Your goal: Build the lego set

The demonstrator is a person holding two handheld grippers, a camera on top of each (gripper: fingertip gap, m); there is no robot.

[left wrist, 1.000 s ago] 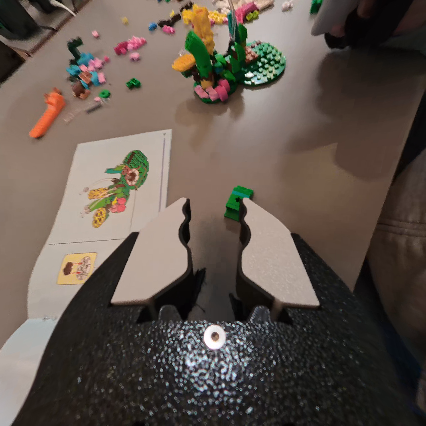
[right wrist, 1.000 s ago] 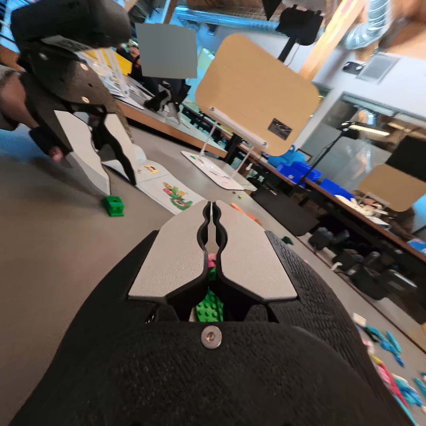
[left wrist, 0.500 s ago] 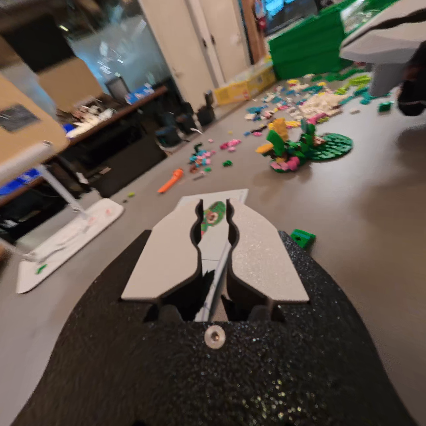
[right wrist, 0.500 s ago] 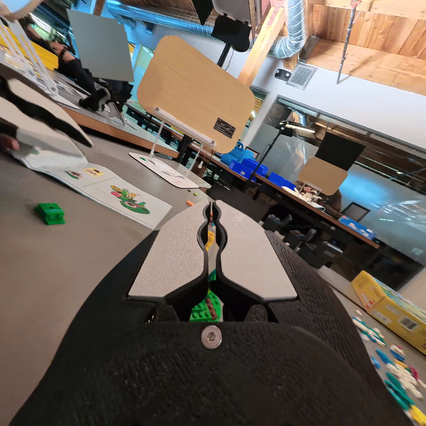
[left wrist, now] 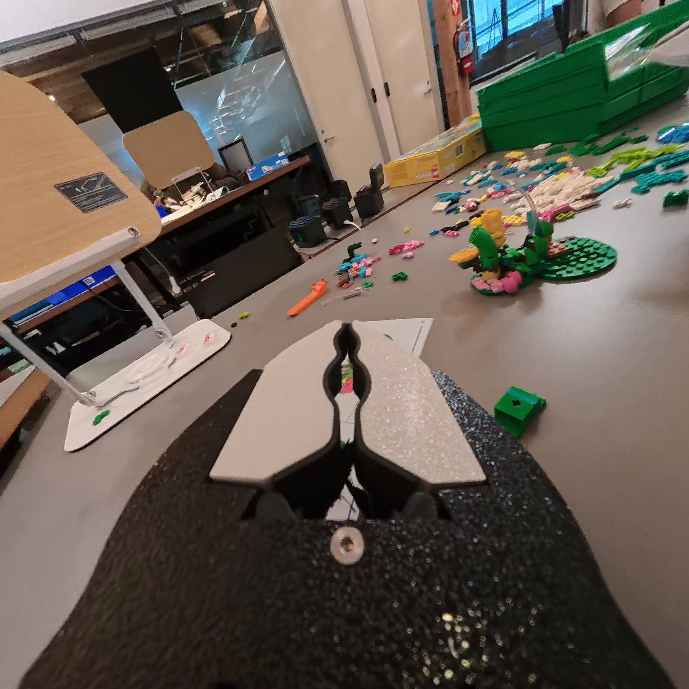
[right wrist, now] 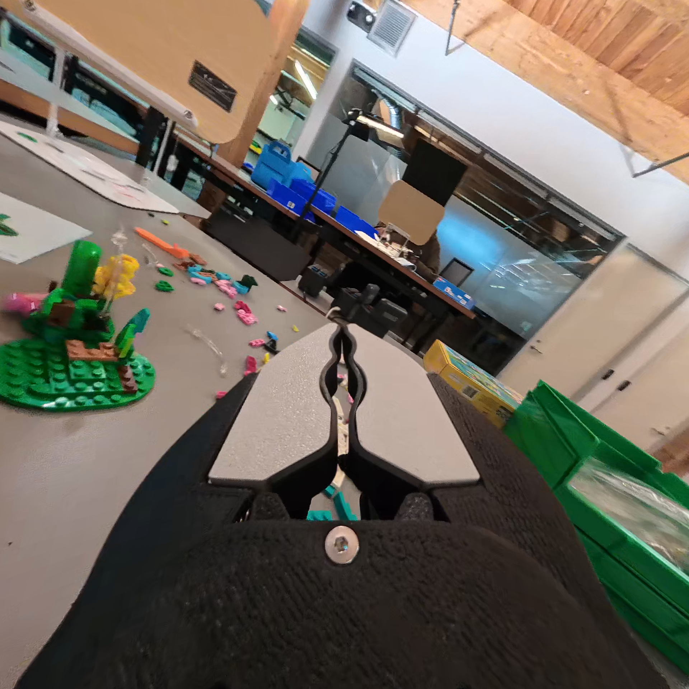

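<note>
The left gripper [left wrist: 348,327] is clenched, its two grey fingers [left wrist: 294,402] meeting at the tips with nothing between them. It hangs over the near part of the grey table [left wrist: 559,391], above a white instruction booklet [left wrist: 410,333] whose far corner shows just past the tips. Taking the green brick model [left wrist: 522,261] on its round studded plate as the landmark: the booklet lies nearer than the model and to its left, with a wide bare stretch of table between them. A single green cube brick [left wrist: 518,408] sits near the gripper's right side, well short of the model. An orange tool [left wrist: 307,298] and a small cluster of pink and blue bricks [left wrist: 356,270] lie to the model's left. Beyond the model spreads a dense scatter of loose pieces [left wrist: 551,186], backed by a yellow box [left wrist: 432,162] and green bins [left wrist: 578,100] along the far edge. A wooden panel on a white stand [left wrist: 145,376] occupies the table's left edge.

The right gripper [right wrist: 341,328] is likewise shut tight on nothing, held above the table to the right of the brick model [right wrist: 74,335]. Bare table lies between it and the model's plate; green bins [right wrist: 615,484] crowd close on its right, and the table edge falls away just beyond its fingertips.
</note>
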